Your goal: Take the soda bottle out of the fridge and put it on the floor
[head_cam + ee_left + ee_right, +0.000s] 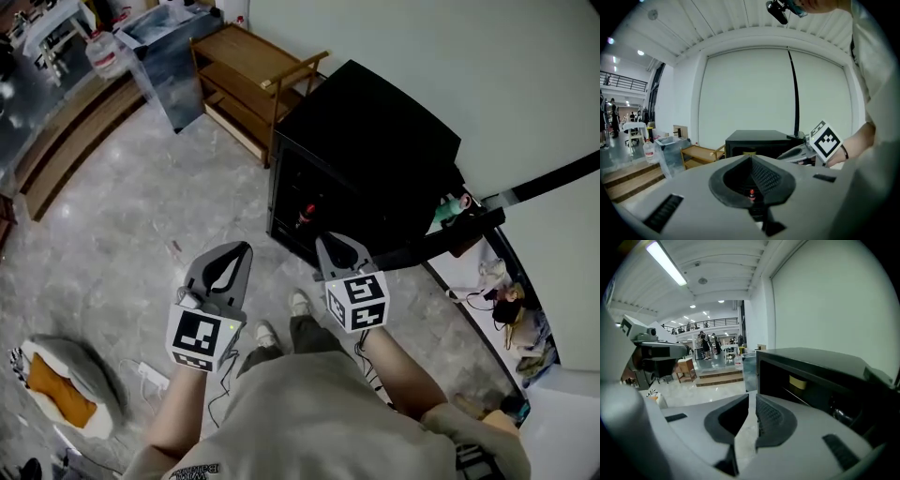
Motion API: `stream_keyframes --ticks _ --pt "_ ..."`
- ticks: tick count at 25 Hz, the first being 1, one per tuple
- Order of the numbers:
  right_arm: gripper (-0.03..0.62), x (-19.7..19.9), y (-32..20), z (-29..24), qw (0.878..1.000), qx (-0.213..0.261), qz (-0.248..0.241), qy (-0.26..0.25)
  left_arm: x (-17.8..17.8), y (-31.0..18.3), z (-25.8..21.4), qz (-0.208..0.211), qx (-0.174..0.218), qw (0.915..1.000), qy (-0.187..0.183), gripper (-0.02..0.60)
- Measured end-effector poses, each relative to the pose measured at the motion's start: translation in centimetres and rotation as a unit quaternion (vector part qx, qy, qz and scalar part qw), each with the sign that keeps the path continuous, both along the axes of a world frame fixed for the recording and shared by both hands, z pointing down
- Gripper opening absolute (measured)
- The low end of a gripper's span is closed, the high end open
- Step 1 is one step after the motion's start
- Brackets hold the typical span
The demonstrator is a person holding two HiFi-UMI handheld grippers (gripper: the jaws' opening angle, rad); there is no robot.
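Observation:
A black mini fridge (375, 150) stands on the floor ahead of me with its front open. The soda bottle (307, 212), dark with a red cap, stands inside near the fridge's left side. In the left gripper view the bottle (751, 192) shows small, beyond the jaws. My left gripper (236, 249) hovers over the floor short of the fridge, jaws shut and empty. My right gripper (329, 241) is closer, its tip just before the fridge's opening, shut on nothing. The right gripper view shows the fridge's (811, 364) dark interior with a yellow item (798, 381) inside.
A wooden rack (253, 80) stands left of the fridge, with a clear plastic box (173, 61) and a water jug (105, 52) beyond. A pet bed (61, 389) and a white power strip (150, 375) lie on the floor at lower left. My shoes (298, 302) stand below the grippers.

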State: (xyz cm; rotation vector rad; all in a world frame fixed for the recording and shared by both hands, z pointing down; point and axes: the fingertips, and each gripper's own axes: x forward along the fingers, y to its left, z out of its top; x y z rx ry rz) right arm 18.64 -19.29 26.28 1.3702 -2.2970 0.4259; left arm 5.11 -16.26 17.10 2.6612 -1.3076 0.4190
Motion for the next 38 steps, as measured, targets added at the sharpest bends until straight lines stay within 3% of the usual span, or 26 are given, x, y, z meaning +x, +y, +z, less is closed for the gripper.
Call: stream_keyframes --ticks 5,10,14,18,25,38 --pt "0.059 1.0 -4.5 4.2 1.0 0.015 0.023 -0.013 0.4 -3.8 2.9 -0.033 -0.009 0.9994 -0.004 0.011" --pt "0.117 1.0 -7.1 9.8 1.0 -0.009 0.011 -0.004 0.6 -6.2 6.5 -0.064 -0.026 0.9976 -0.004 0.011" --pt "0.126 0.8 -8.9 14.8 0.999 -0.033 0.005 0.004 0.9 -8.0 9.9 -0.088 -0.044 0.9951 -0.014 0.011" --pt "0.124 1.5 -10.7 19.0 0.998 -0.055 0.035 -0.004 1.1 -9.6 13.3 -0.102 -0.064 0.9926 -0.017 0.011" --pt "0.124 1.1 -12.4 25.6 0.997 -0.066 0.035 0.035 -0.3 -10.5 19.4 -0.125 -0.105 0.9865 -0.011 0.011" --pt "0.144 3.6 -16.4 37.6 0.98 -0.134 0.137 0.06 -1.4 -11.7 27.3 -0.147 -0.15 0.9777 0.002 0.011"
